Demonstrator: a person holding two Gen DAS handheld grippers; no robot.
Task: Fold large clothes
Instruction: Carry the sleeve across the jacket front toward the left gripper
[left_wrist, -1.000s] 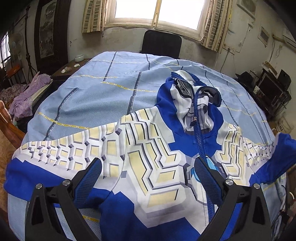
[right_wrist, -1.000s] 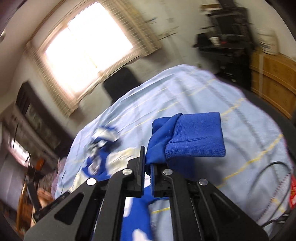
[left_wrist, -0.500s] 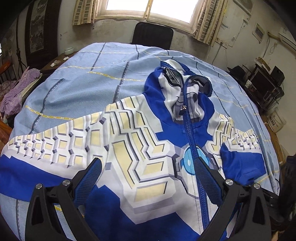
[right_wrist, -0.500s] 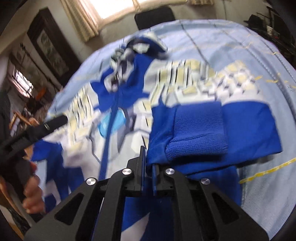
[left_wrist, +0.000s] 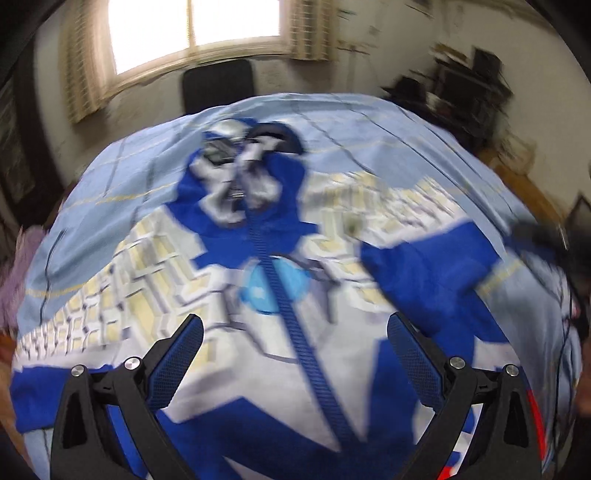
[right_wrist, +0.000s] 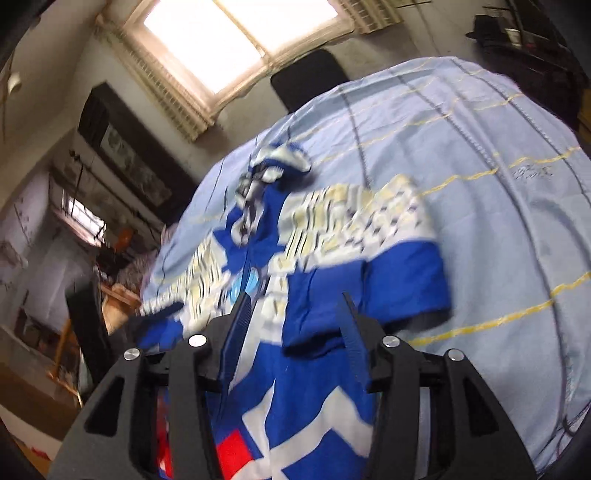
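Since the earlier frames the right sleeve (right_wrist: 373, 284) is no longer pinched: the right gripper (right_wrist: 295, 317) has just been opening its jaws, and now they are standing about half apart with no cloth pressed between them, only the blue fabric lying below. This sleeve is now lying folded inward over the chest of the jacket (left_wrist: 295, 332), at the middle right of the left wrist view. The jacket itself is lying spread, zipper up, on the light blue bedsheet (left_wrist: 388, 136), with its hood toward the window at the top of the frame. The left gripper (left_wrist: 295, 343) is hanging wide and empty over the lower front, near the zipper (left_wrist: 291, 317).

I judge that the first sleeve fold is just being finished. The next move is probably asking the left gripper to go to the other sleeve (left_wrist: 74, 325), at the lower left of its view, to take its cuff and to bring it across the chest in the same way. Both pictures are blurred, so fine wrinkles cannot be told.
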